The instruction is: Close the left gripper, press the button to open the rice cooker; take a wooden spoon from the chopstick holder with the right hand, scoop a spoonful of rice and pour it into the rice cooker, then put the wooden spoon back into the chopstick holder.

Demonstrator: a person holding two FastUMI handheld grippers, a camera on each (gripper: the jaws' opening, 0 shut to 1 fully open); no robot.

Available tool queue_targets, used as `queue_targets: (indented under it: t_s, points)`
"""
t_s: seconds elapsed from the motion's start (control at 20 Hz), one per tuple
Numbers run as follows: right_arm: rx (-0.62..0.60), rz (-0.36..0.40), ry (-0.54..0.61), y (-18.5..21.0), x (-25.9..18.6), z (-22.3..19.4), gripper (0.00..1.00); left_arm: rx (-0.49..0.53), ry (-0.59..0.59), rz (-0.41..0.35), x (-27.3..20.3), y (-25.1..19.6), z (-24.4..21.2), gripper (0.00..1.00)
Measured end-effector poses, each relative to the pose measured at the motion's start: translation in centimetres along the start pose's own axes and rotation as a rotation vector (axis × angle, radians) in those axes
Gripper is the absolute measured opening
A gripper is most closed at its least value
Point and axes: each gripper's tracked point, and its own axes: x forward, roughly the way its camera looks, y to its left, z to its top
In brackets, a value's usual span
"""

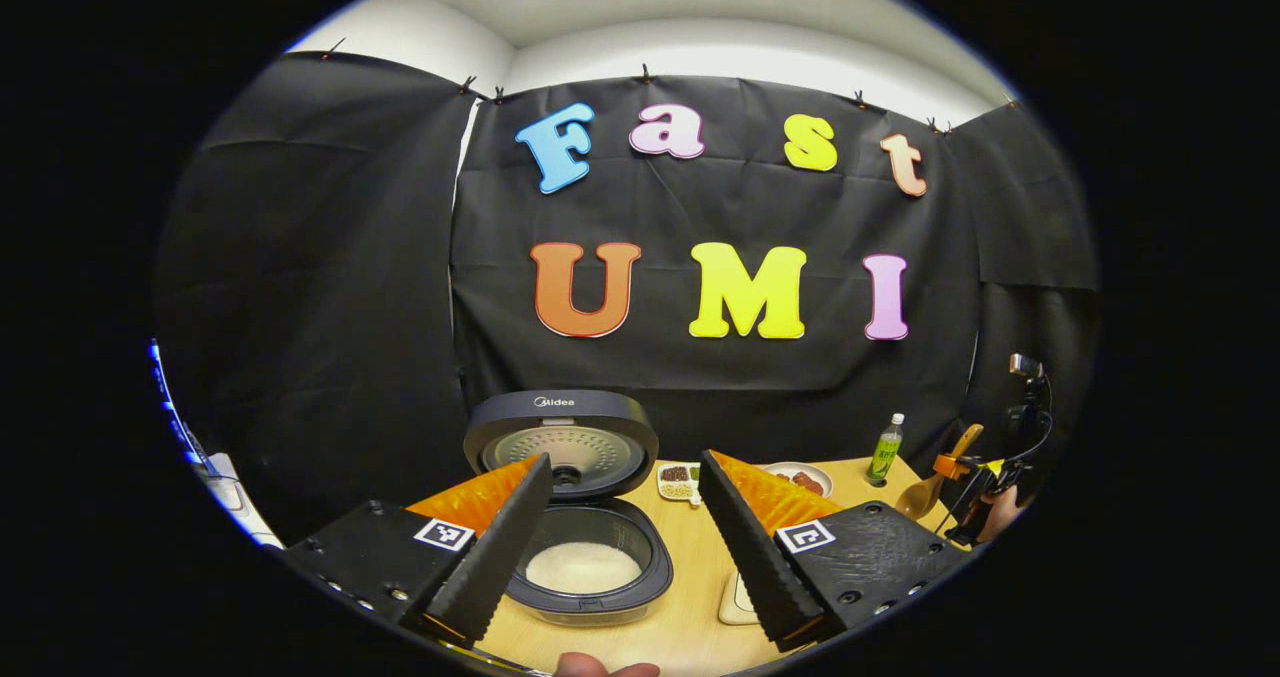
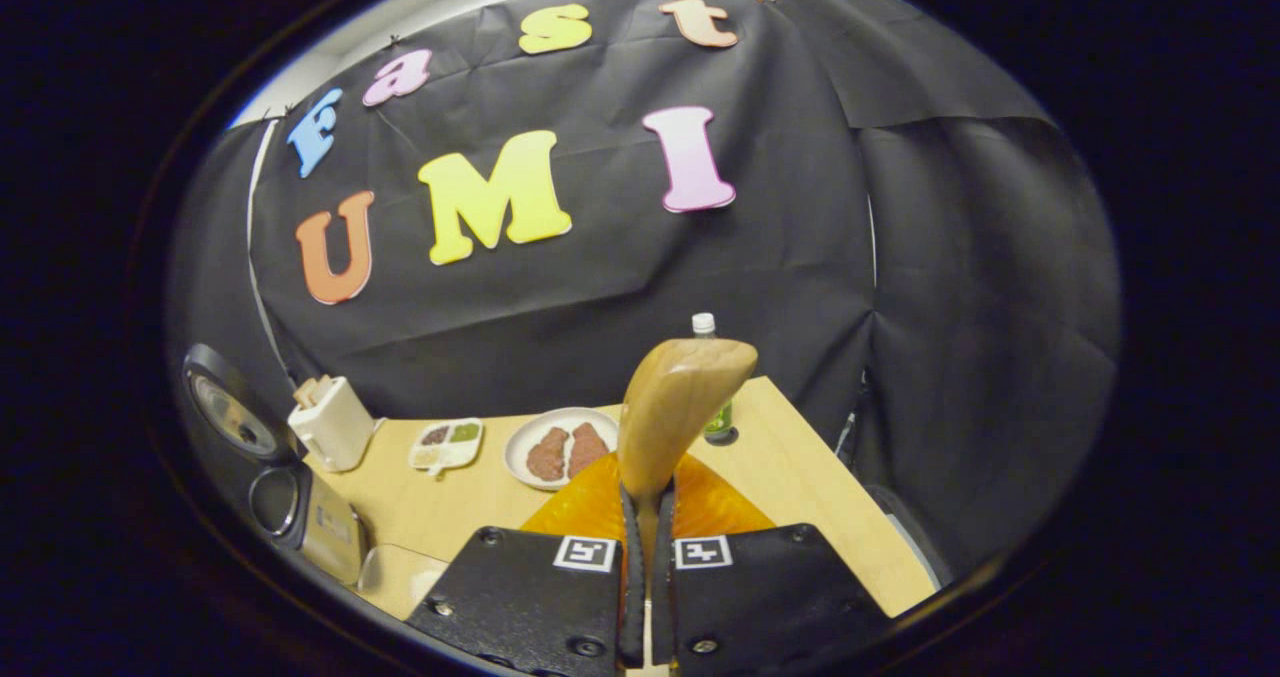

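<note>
In the right gripper view the right hand-held gripper [image 2: 645, 517] pinches the handle of the wooden spoon [image 2: 675, 407] between both fingers, the bowl of the spoon rising up and tilting a little to the right above the fingertips. Beyond it on the table [image 2: 800, 477] lie a round plate [image 2: 562, 447] with brown food, a small divided dish [image 2: 447, 443] and, behind the spoon, a green bottle [image 2: 716, 419] with a white cap. Further left stands the white chopstick holder [image 2: 330, 422], just beside the open rice cooker [image 2: 300, 512], whose lid [image 2: 232, 415] stands upright.

In the left gripper view the left hand-held gripper [image 1: 630, 537] hangs with its fingers spread wide apart, holding nothing, above the rice cooker [image 1: 590, 557]. The lid [image 1: 560, 442] is raised and white rice [image 1: 583, 567] lies in the inner pot. At the far right of this view the right hand-held gripper [image 1: 965, 477] is seen holding the wooden spoon [image 1: 935, 482], near the green bottle [image 1: 885, 450].
</note>
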Motion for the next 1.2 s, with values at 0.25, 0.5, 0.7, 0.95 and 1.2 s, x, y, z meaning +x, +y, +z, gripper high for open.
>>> queue_targets:
  t_s: [0.25,0.5,0.7,0.95,1.2]
  points:
    - [0.02,0.002,0.056,-1.3,3.1,-3.7,0.11,0.023,0.037,0.021,0.8,-0.5,-0.4,0.95]
    - [0.031,-0.001,0.057,-2.0,3.6,-4.3,0.2,0.041,0.025,0.018,1.8,-1.4,0.1,0.94]
    - [0.008,-0.015,-0.02,-2.4,2.3,-1.6,0.64,0.031,0.01,0.016,1.9,-1.8,0.6,0.95]
    - [-0.028,-0.02,-0.108,-2.3,-0.3,3.1,0.94,0.035,-0.03,0.041,2.3,-1.0,2.4,0.94]
    - [-0.057,0.027,-0.189,0.0,-3.6,7.8,0.99,0.009,-0.054,0.102,3.9,1.3,5.7,0.94]
